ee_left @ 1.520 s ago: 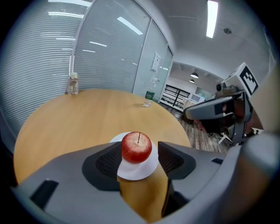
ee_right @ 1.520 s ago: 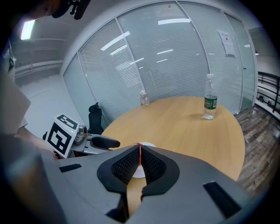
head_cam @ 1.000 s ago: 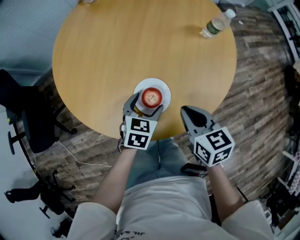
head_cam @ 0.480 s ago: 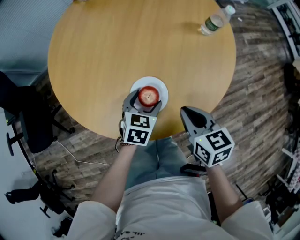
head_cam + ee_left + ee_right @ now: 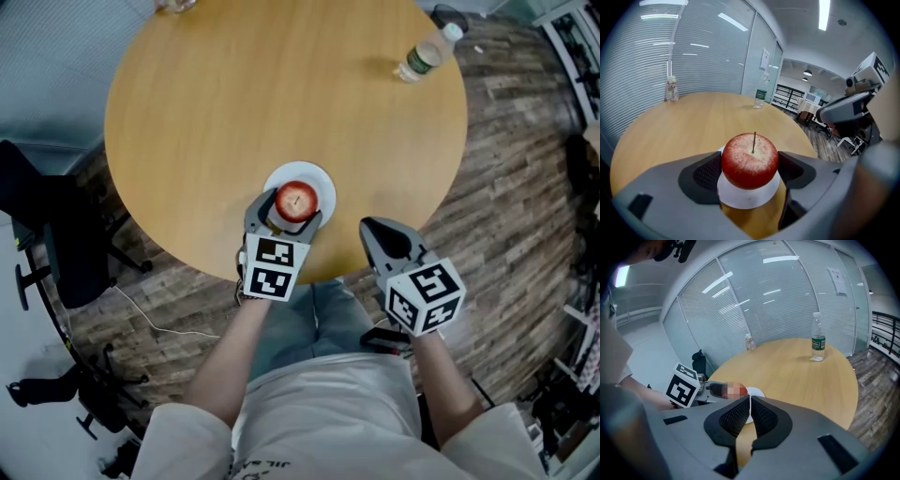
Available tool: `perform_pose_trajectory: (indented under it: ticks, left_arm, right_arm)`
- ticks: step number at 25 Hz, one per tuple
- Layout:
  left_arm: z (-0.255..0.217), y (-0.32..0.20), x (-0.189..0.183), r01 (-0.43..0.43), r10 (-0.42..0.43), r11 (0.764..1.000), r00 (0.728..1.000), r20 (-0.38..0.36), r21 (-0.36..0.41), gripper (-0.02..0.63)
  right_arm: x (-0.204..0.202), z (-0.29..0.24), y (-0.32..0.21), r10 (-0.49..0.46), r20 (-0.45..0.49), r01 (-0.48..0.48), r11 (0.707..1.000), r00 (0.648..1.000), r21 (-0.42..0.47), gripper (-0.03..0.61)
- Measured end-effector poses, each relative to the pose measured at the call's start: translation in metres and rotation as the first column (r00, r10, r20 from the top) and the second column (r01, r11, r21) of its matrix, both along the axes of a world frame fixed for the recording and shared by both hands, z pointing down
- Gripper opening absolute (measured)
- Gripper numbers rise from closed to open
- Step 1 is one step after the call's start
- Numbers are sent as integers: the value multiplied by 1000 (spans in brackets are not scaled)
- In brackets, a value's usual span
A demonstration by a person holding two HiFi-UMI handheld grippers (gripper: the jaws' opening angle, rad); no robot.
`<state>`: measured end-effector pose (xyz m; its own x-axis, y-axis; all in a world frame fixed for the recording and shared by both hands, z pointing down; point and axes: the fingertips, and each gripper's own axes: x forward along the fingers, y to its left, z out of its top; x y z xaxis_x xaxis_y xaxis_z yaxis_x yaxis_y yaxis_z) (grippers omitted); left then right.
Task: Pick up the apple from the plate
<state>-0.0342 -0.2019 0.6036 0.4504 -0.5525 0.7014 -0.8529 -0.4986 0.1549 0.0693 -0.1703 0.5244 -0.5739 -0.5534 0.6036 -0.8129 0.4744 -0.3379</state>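
Observation:
A red apple (image 5: 296,201) (image 5: 750,160) stands stem-up on a small white plate (image 5: 321,184) (image 5: 745,199) near the front edge of the round wooden table (image 5: 234,94). My left gripper (image 5: 287,212) (image 5: 750,165) is around it, one dark pad against each side of the apple, so it is shut on it. I cannot tell whether the apple rests on the plate or hangs just above it. My right gripper (image 5: 372,229) (image 5: 750,401) hovers off the table's front edge to the right, its pads pressed together and empty.
A clear water bottle (image 5: 424,54) (image 5: 760,97) (image 5: 817,338) stands at the table's far right. A small glass jar (image 5: 671,89) (image 5: 749,341) sits at the far edge. A black office chair (image 5: 47,234) stands on the floor to the left.
The left gripper's jaws have drawn in slightly until they meet the apple's sides. The right gripper has stayed where it was.

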Motion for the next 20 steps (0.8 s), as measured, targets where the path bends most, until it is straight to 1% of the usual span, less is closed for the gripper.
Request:
perform_pose_trajectory:
  ticks: [10,14,20]
  left_arm:
    - [-47,17,-8,11,-9,998,999,-34,59,376]
    - [-73,29,-12,21,-16,996,998,-64,85,376]
    - [-110,40,-20,37,-27,990,997,-77,133,376]
  right_arm:
    - [-5,-27,1,-20,5,20,998,1000,63,32]
    - [-3,-39,2,-19,9,19,996,1000,88,31]
    - [-1,-57,1,-13,14,12,992,1000,129,32]
